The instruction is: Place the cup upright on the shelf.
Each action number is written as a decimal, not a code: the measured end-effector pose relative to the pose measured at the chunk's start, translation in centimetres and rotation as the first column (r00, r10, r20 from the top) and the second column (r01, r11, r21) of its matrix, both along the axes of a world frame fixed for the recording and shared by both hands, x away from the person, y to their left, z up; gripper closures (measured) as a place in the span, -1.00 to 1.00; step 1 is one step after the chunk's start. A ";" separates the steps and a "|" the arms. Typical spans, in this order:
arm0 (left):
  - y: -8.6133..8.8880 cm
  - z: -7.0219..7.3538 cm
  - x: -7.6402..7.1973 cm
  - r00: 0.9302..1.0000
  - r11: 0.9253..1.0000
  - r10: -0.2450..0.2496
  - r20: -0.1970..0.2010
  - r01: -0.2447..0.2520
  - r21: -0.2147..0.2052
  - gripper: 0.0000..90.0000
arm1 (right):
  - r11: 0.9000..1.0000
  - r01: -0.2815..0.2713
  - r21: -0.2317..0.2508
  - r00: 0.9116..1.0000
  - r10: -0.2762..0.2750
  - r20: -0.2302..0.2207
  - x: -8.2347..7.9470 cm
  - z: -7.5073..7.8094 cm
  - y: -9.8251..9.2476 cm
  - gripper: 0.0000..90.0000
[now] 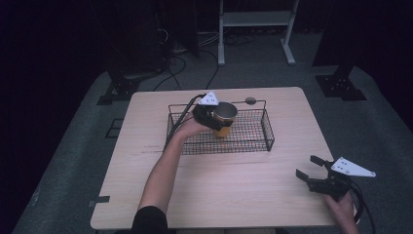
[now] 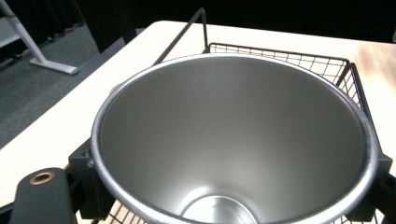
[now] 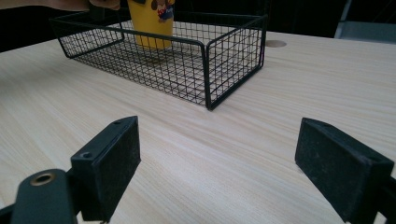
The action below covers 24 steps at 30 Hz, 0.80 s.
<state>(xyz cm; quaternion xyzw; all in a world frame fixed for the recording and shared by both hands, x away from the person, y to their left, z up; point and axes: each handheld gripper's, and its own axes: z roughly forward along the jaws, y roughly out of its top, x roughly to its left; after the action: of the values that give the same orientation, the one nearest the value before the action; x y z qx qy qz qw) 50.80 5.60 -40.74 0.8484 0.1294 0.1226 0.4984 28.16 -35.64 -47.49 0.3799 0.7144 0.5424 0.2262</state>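
A yellow cup (image 1: 227,111) with a steel inside and a cartoon print stands upright in the left half of a black wire basket (image 1: 268,137) at the middle of the table. My left gripper (image 1: 218,122) is shut on the cup near its rim. In the left gripper view the cup's (image 2: 233,140) steel interior opens toward me, a black finger (image 2: 88,186) pressing on each side. Near the table's right front edge my right gripper (image 1: 309,167) stands open and holds nothing. In the right gripper view its wide jaws (image 3: 224,168) hover over bare wood, facing the basket (image 3: 205,60) and cup (image 3: 148,23).
A round cable hole (image 1: 250,101) sits in the tabletop just behind the basket. A white frame stand (image 1: 255,19) and black stand bases (image 1: 340,87) are on the floor beyond the table. Bare wood lies between the basket and the front edge.
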 end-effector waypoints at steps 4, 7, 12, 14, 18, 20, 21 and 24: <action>-0.2 -0.4 0.1 1.000 1.000 -0.009 -0.007 0.009 0.019 -0.71 | 1.000 0.000 0.000 1.000 0.000 0.000 0.0 0.0 0.0 -0.71; -0.3 -0.7 0.1 1.000 1.000 -0.013 -0.019 0.013 0.028 -0.71 | 1.000 -0.001 0.000 1.000 0.001 0.000 0.0 0.0 0.0 -0.71; -0.4 -1.1 0.2 0.999 0.999 -0.020 -0.032 0.021 0.046 -0.71 | 1.000 -0.001 0.000 1.000 0.001 0.001 0.0 0.0 0.0 -0.71; -0.5 -1.3 0.2 0.999 0.998 -0.022 -0.032 0.024 0.061 -0.71 | 1.000 -0.001 0.000 1.000 0.001 0.001 0.0 0.0 0.0 -0.71; -0.5 -1.5 0.2 0.999 0.997 -0.019 -0.042 0.022 0.075 -0.71 | 1.000 -0.001 0.000 1.000 0.001 0.001 0.0 0.0 0.0 -0.71; -0.5 -1.5 0.2 0.999 0.996 -0.020 -0.040 0.023 0.081 -0.71 | 1.000 -0.001 0.001 1.000 0.001 0.000 0.0 0.0 0.0 -0.71; -0.5 -1.5 0.2 0.999 0.996 -0.023 -0.037 0.026 0.086 -0.71 | 1.000 -0.002 0.000 1.000 0.002 0.001 0.0 0.0 0.0 -0.71; -0.5 -1.5 0.1 0.999 0.996 -0.024 -0.038 0.028 0.089 -0.71 | 1.000 -0.002 0.000 1.000 0.002 0.001 0.0 0.0 0.0 -0.71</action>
<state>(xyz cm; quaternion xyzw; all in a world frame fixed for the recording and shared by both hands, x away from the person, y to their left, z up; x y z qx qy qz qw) 50.95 5.06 -42.25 0.8736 0.1220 0.1060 0.4591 28.16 -35.67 -47.49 0.3789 0.7146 0.5428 0.2262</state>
